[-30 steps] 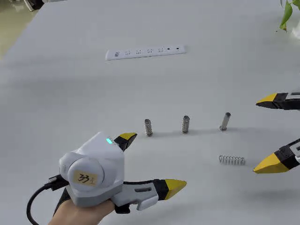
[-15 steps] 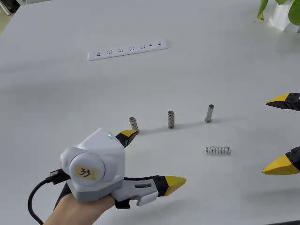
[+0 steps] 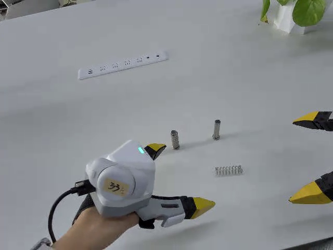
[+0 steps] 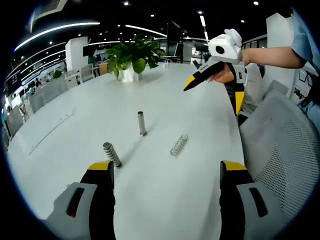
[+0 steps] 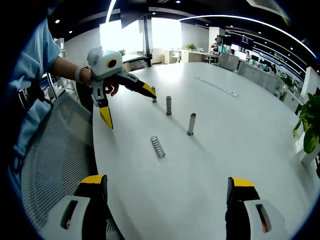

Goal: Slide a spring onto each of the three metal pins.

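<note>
Head view looks down on the white counter [image 3: 104, 120], with a potted plant [image 3: 291, 13] at its far right corner. My left claw [image 3: 179, 177] hovers low on the near side, its jaws spread wide and gripping nothing. My right claw [image 3: 303, 157] shows at the right edge, spread just as wide and released.

A white power strip [image 3: 122, 64] lies well beyond both claws. Three pins stand upright in a row between them.

From the right gripper view, the end pin [image 5: 153, 94] wears a spring and sits just beside my left claw's upper tip; I cannot tell whether they touch. The middle pin [image 5: 168, 105] also wears a spring. The bare pin [image 3: 216, 129] stands nearest my right claw. The loose spring [image 3: 229, 170] lies flat on the counter near the bare pin, on my side of the row.
</note>
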A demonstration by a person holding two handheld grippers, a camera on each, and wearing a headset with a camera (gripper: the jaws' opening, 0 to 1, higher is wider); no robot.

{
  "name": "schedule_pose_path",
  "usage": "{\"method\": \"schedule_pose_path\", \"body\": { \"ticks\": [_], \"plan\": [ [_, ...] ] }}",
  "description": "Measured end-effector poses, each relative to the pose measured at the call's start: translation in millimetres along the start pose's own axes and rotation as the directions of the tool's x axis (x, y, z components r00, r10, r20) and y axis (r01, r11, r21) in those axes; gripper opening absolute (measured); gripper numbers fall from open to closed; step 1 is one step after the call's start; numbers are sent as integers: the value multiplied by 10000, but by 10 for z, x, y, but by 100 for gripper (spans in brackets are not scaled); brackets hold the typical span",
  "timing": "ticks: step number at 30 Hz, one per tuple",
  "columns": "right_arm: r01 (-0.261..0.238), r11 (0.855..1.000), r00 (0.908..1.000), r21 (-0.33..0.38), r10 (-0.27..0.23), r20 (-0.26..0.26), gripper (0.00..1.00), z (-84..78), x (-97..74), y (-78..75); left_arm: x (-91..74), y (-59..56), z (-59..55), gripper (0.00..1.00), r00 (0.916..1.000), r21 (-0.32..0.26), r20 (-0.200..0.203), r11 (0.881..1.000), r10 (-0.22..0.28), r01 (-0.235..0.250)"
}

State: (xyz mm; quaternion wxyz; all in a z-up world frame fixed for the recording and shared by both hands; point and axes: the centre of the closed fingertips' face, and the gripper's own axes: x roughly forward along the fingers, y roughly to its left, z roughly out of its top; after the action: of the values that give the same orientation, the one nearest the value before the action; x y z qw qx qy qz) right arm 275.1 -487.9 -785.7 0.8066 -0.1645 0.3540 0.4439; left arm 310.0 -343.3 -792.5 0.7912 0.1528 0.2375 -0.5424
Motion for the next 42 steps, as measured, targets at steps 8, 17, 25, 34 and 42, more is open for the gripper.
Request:
{"method": "schedule_pose_path", "body": {
  "ticks": [8,17,25,34,42],
  "plan": [
    [47,9994,10000,356,-50,80,99,-96,-7,33,252,-59,-9,81,9956,589,-531,9950,-775,806],
    [62,9983,9999,579,-69,123,99,-145,-28,74,417,-135,44,72,9855,1296,-834,9790,-1474,1574],
    [44,9976,9998,685,-57,191,99,-150,-15,92,533,-171,-20,53,9721,1607,-1412,9645,-1875,2094],
    [-39,9968,9996,798,16,285,99,-157,16,134,664,-149,-101,32,9590,1838,-2011,9540,-1995,2370],
    [-28,9954,9992,955,-9,389,98,-192,11,128,739,-148,-60,19,9516,1910,-2220,9476,-2126,2562]
  ]
}}
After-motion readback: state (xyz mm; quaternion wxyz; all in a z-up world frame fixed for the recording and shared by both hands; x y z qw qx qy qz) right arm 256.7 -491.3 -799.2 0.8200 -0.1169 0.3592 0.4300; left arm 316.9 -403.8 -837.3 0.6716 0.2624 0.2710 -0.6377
